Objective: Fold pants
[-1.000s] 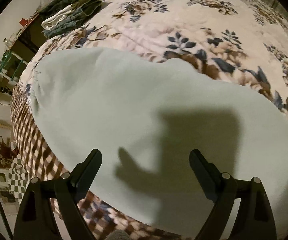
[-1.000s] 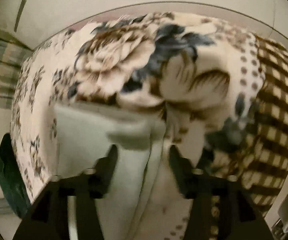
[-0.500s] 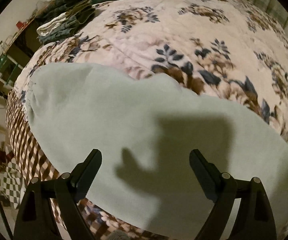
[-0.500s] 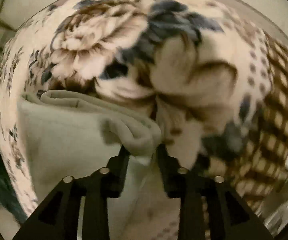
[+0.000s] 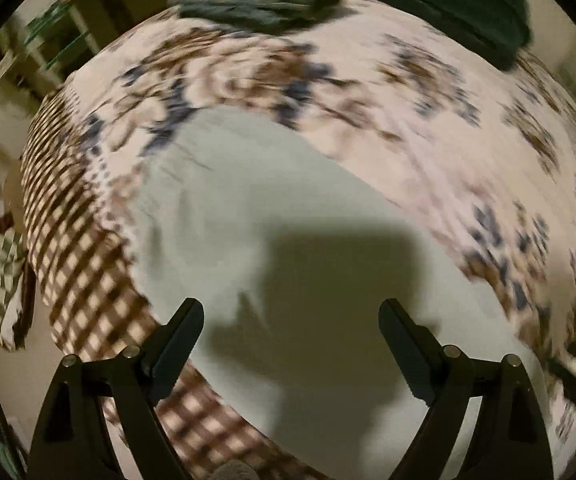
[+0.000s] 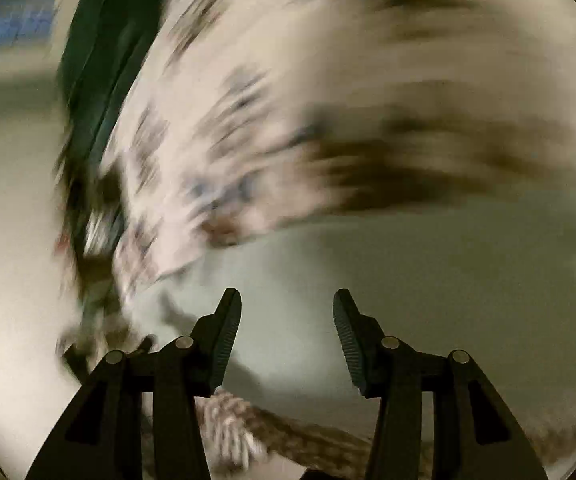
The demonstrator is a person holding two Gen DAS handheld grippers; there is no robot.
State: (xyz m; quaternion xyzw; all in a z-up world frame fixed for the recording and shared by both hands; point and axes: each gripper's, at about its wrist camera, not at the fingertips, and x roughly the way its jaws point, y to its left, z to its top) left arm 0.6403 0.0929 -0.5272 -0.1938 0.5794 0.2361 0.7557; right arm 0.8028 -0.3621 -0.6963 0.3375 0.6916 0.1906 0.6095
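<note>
The pale green pants (image 5: 288, 240) lie flat on a flowered bedspread (image 5: 428, 112), with no label or writing readable anywhere. The left gripper (image 5: 291, 320) hangs above them, jaws wide and empty. The right gripper (image 6: 287, 312) has just been opening, nothing between its jaws, over blurred cloth.

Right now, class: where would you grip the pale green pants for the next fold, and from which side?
Probably the rounded end of the pale green pants near the checked border of the blanket, coming from above: there the cloth lies flat with an exposed edge.
</note>
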